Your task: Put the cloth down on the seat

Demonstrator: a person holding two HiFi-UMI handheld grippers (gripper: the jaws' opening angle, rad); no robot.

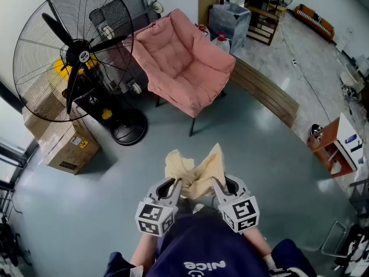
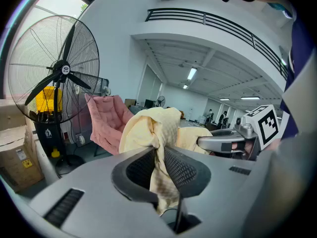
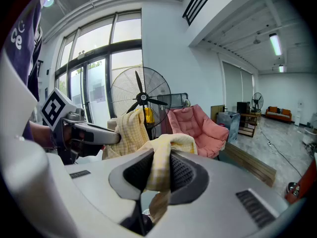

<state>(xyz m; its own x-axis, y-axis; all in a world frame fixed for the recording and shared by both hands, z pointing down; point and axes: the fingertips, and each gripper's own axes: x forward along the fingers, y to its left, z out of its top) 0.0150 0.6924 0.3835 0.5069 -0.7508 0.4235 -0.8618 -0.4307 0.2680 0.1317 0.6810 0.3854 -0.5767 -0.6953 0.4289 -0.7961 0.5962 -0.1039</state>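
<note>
A pale yellow checked cloth [image 1: 195, 171] hangs bunched between my two grippers, in the air over the grey floor and close to the person's body. My left gripper [image 1: 175, 184] is shut on the cloth's [image 2: 148, 130] left part, which is pinched between the jaws. My right gripper [image 1: 214, 183] is shut on the cloth's [image 3: 163, 155] right part in the same way. The pink cushioned chair [image 1: 181, 59] stands well ahead of both grippers, its seat bare. The chair [image 2: 106, 123] shows at left in the left gripper view, and the chair [image 3: 198, 125] at centre right in the right gripper view.
A big black standing fan [image 1: 72, 51] is left of the chair, with a cardboard box [image 1: 63, 143] beside its base. A low wooden bench [image 1: 265, 91] runs right of the chair. A small wooden shelf [image 1: 334, 146] stands at the far right.
</note>
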